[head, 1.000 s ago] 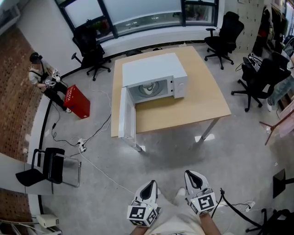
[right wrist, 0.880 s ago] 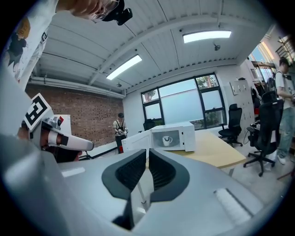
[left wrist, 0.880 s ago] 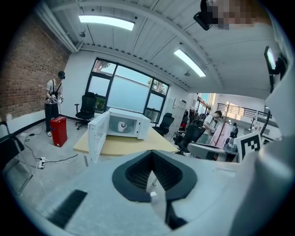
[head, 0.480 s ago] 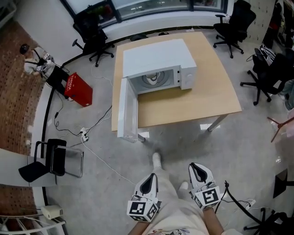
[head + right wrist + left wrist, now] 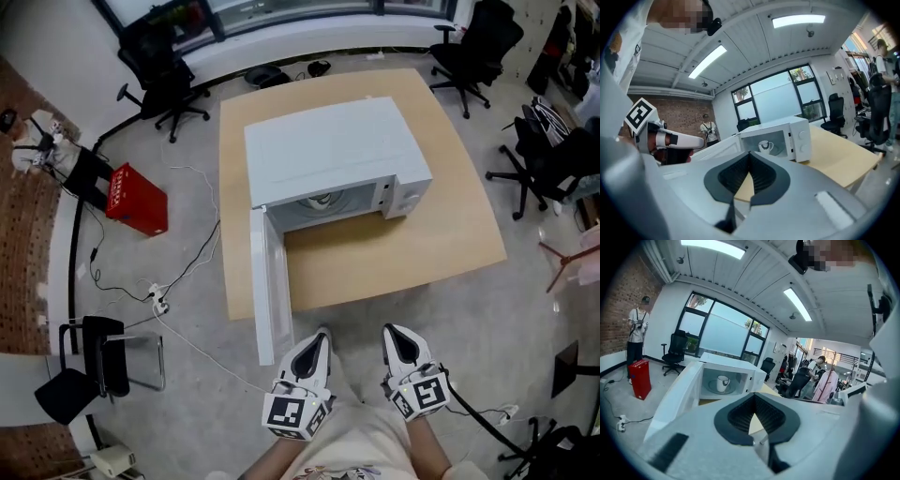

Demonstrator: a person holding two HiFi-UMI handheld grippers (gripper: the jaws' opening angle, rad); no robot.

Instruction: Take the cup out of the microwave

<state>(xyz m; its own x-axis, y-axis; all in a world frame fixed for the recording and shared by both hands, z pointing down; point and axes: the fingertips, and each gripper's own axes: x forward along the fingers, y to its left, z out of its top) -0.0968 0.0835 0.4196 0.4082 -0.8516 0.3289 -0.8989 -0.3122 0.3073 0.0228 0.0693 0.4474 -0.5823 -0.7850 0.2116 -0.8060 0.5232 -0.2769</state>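
The white microwave (image 5: 328, 159) stands on a wooden table (image 5: 403, 253), its door (image 5: 267, 281) swung wide open toward me. Inside, a white cup (image 5: 723, 383) with a handle sits on the turntable; the right gripper view also shows this cup (image 5: 764, 146). In the head view, the microwave's roof hides nearly all of the cup. My left gripper (image 5: 316, 344) and right gripper (image 5: 397, 337) are held side by side in front of the table's near edge, well short of the microwave. Both are shut with nothing between the jaws.
Black office chairs (image 5: 473, 42) stand around the table's far and right sides. A red box (image 5: 134, 199), floor cables (image 5: 178, 281) and a folding chair (image 5: 98, 356) lie to the left. A person (image 5: 636, 329) stands by the brick wall at far left.
Both grippers have come forward toward the table with me. The microwave and its open door now sit much nearer and lower in the head view.
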